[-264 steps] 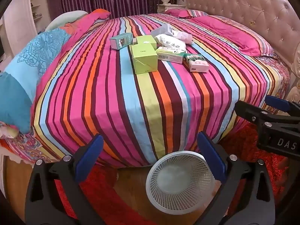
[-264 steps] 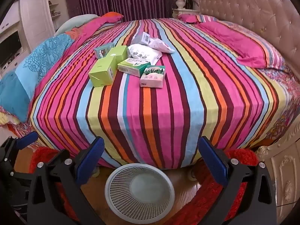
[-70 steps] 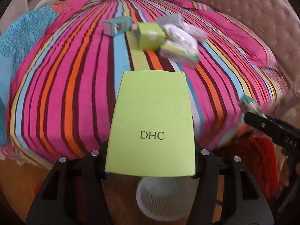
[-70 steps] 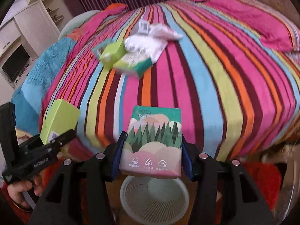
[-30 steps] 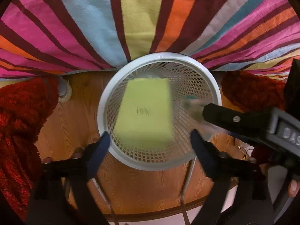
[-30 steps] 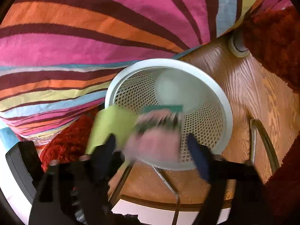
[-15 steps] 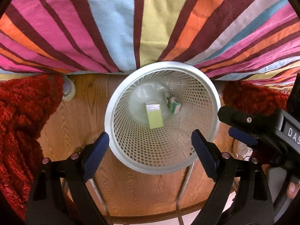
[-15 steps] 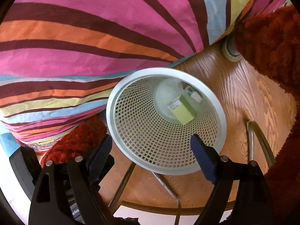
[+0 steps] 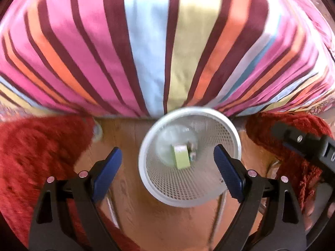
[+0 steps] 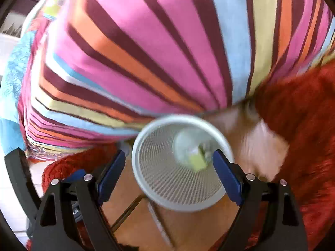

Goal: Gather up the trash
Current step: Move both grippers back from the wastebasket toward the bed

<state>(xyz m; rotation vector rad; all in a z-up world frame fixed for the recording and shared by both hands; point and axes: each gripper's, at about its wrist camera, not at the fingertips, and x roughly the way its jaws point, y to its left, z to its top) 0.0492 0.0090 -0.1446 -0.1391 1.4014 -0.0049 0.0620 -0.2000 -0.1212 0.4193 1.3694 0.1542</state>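
A green box (image 9: 181,156) lies at the bottom of the white mesh basket (image 9: 189,190), tilted on end, with a smaller packet (image 9: 192,149) just beside it on its right; the packet is too blurred to read. In the right wrist view the same green box (image 10: 197,161) shows as a smeared patch low in the basket (image 10: 167,185), partly behind a blue pad.

The basket stands on a wooden floor (image 9: 123,138), close against the hanging edge of a striped bedspread (image 9: 150,48). A shaggy red rug (image 9: 35,156) lies on the floor to either side of it.

The left gripper (image 9: 167,168) hangs above the basket with its jaws spread wide and nothing between its blue pads (image 9: 107,173). The right gripper (image 10: 169,170) hangs over the basket as well, jaws spread apart and empty. In the left wrist view the right gripper (image 9: 301,144) also shows as a black body at the right edge, over the rug. Both views are blurred.
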